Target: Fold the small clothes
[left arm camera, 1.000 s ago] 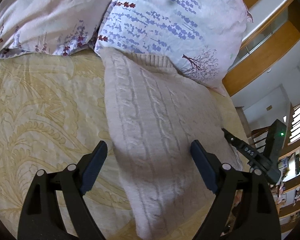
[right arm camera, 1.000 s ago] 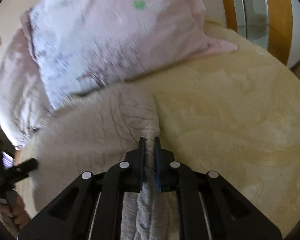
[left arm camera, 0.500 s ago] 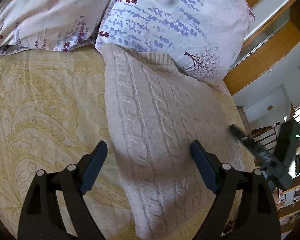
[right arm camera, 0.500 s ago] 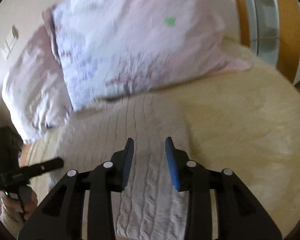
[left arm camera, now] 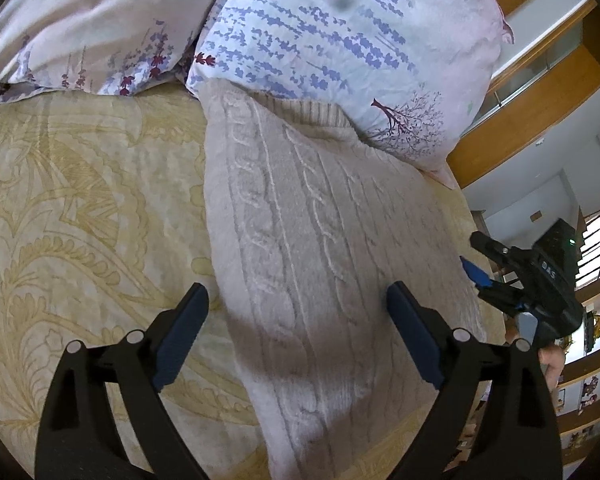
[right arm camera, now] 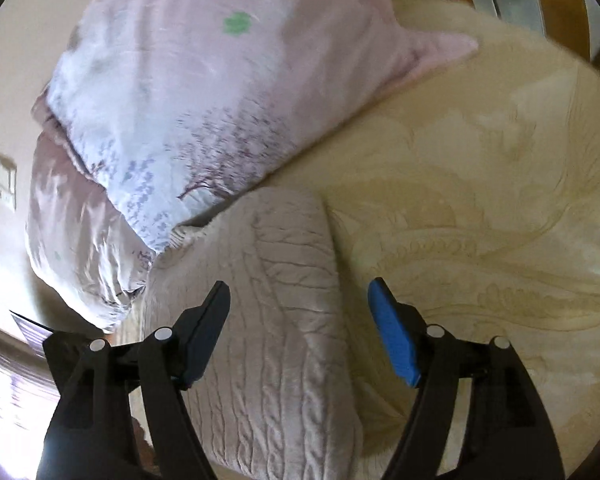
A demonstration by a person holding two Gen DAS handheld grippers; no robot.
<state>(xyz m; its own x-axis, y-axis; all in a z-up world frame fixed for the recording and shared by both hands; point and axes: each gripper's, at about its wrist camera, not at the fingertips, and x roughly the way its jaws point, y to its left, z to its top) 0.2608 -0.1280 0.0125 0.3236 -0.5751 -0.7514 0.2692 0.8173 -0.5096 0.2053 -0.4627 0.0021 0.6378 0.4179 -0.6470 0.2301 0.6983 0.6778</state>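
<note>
Sweater (left arm camera: 312,264): lies on bed (left arm camera: 80,208) as 1 long folded strip, crosswise fold judged left.
Left tongs (left arm camera: 298,328): open, empty.
Right tongs (right arm camera: 300,320): open, empty.

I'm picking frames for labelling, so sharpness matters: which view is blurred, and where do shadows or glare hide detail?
Left wrist view: sharp; the cable-knit sweater shows its stitches, with a soft shadow near the left hand-held gripper; fisheye bends the edges. Right wrist view: motion-smeared, above all the floral pillow; the lower left corner is blown out by glare.
</note>
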